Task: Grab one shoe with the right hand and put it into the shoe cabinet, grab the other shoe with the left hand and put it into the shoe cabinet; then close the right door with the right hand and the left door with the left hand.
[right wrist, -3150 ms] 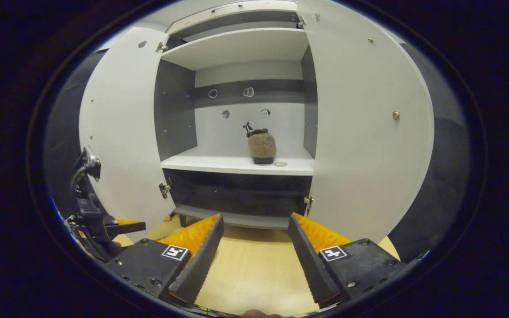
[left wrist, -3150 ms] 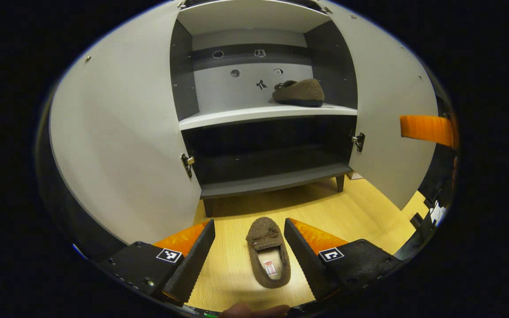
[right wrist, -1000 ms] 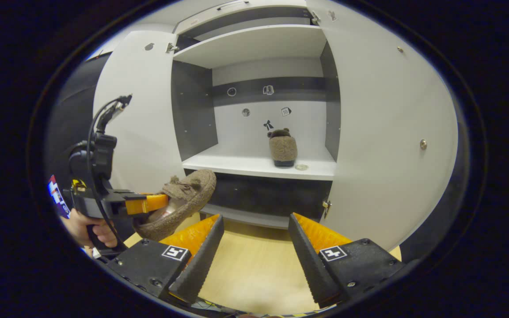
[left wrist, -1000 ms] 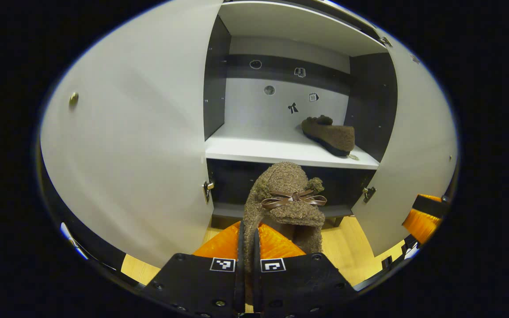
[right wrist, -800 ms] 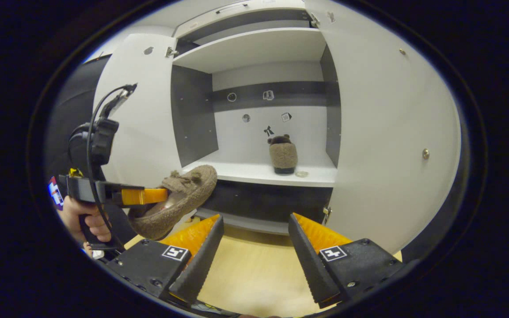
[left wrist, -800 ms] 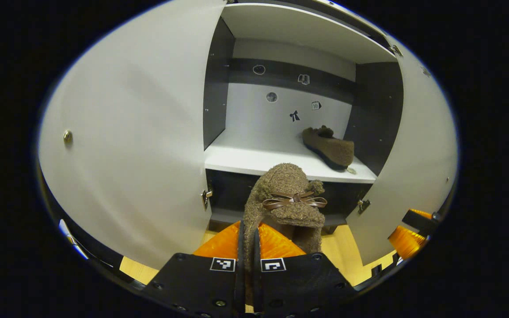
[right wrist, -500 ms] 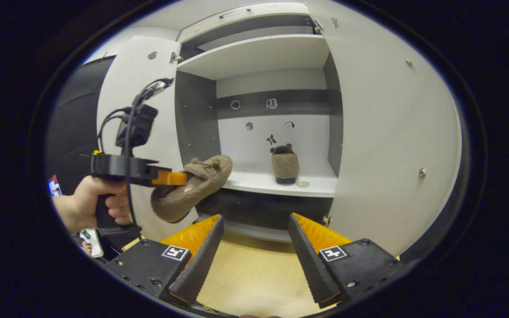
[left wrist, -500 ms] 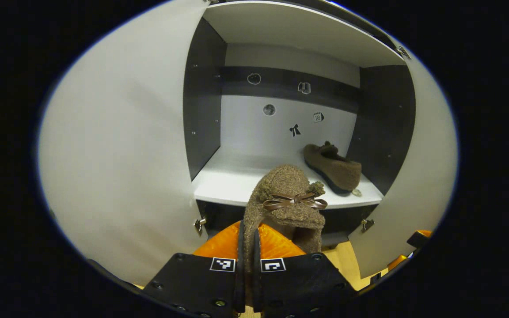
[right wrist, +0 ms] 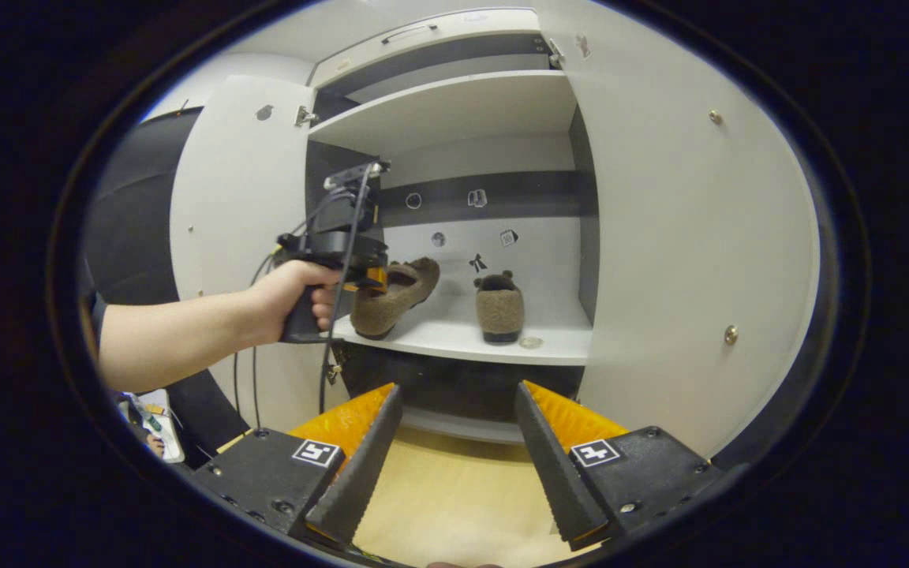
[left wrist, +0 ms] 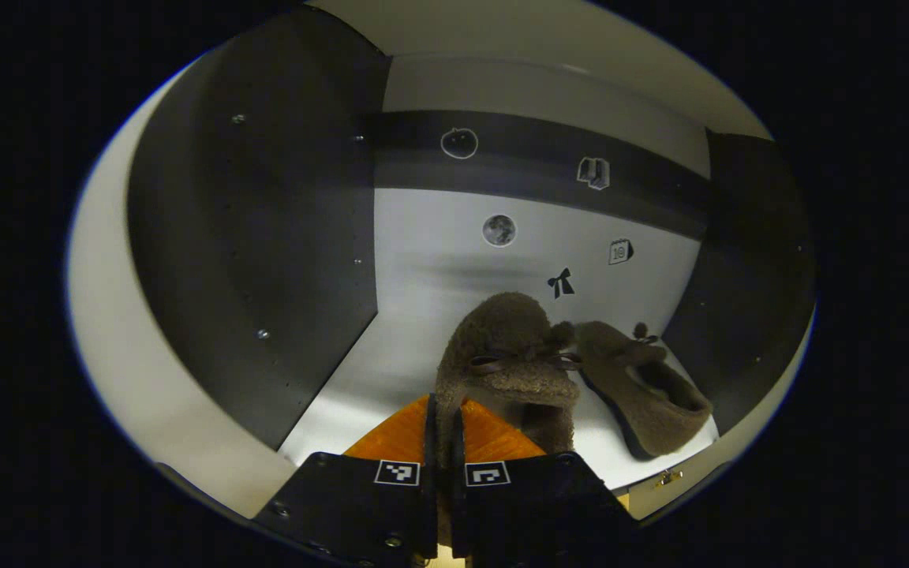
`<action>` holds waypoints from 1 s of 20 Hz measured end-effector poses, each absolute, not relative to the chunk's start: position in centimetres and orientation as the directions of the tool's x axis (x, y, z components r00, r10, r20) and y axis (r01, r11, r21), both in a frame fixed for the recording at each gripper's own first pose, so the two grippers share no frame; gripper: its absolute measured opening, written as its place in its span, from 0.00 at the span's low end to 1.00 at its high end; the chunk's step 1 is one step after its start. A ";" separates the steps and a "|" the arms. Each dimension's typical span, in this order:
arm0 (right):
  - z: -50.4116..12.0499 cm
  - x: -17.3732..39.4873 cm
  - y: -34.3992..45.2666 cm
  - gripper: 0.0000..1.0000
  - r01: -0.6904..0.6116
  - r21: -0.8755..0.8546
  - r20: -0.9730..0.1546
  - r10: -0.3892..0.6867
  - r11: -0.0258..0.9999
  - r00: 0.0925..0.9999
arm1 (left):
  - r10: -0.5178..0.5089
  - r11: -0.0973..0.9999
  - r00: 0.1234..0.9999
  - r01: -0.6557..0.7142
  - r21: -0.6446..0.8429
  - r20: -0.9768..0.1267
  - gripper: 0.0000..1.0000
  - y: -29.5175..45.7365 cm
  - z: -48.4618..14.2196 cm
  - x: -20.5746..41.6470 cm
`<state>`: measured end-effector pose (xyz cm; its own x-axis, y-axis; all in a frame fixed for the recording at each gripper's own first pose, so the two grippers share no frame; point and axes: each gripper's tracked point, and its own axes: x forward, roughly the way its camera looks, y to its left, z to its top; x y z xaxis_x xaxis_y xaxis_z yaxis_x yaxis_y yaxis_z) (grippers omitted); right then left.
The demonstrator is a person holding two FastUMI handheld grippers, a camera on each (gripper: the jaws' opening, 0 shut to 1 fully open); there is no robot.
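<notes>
So I'm about halfway through this one, maybe a bit past. The first shoe [right wrist: 499, 314] is already parked on the white shelf [right wrist: 462, 335] of the shoe cabinet [right wrist: 454, 102], toe towards the back wall, over on the right side of the compartment. That's the right hand's shoe done, as far as I can judge.

The second shoe [left wrist: 506, 367] is clamped in my left gripper [left wrist: 439, 442], jaws squeezed tight on the side wall of the slipper with the bow facing up. In the right gripper view I can see the hand [right wrist: 293, 296] holding that gripper out over the shelf, shoe tilted, heel end low. It looks like the sole is just about at the shelf surface, but I honestly can't tell if it's touching or a hair above. It sits just beside the first shoe, on its left, close enough that the toes nearly meet in the left gripper view.

My right gripper [right wrist: 450, 465] hangs back over the wooden floor [right wrist: 454, 497] in front of the cabinet, jaws spread wide, nothing in them.

What's left: set the slipper down flat, let go, pull out, then swing the right door [right wrist: 691, 260] and the left door [right wrist: 230, 213] closed. Both are wide open right now
</notes>
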<state>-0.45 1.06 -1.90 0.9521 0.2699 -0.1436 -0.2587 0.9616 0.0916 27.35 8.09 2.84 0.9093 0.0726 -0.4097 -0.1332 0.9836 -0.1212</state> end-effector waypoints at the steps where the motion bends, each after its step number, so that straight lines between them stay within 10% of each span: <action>1: -1.7 -0.3 0.9 0.92 -0.257 0.092 -0.139 0.267 0.962 0.954 | 0.088 0.985 0.897 -0.143 -0.097 -0.433 0.07 8.3 2.0 28.2; 9: -0.7 0.7 -0.1 0.91 -0.232 0.083 -0.103 0.240 0.969 0.965 | 0.057 0.975 0.892 -0.146 -0.165 -0.448 0.10 8.0 0.8 29.9; 13: -0.3 1.0 -0.2 0.91 -0.225 0.068 -0.091 0.230 0.972 0.969 | 0.041 0.976 0.920 -0.121 -0.182 -0.391 0.51 8.3 2.5 28.9; 14: -0.3 1.0 -0.3 0.91 -0.224 0.064 -0.089 0.229 0.972 0.969 | 0.004 0.978 0.927 -0.083 -0.193 -0.375 0.37 7.6 3.1 28.4; 16: -0.1 1.0 -0.5 0.91 -0.222 0.059 -0.088 0.227 0.973 0.970 | -0.014 0.979 0.947 -0.053 -0.196 -0.322 0.58 7.2 4.5 27.0; 20: 0.4 1.3 -1.1 0.91 -0.208 0.051 -0.078 0.212 0.977 0.974 | -0.043 0.973 0.986 0.004 -0.232 -0.164 0.61 6.1 8.4 21.8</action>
<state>1.34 -1.08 0.38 0.9742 0.2118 -0.0775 -0.2083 0.9767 0.0511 21.75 6.10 8.42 0.9856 -0.0428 -0.1637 0.0037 0.9727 -0.2319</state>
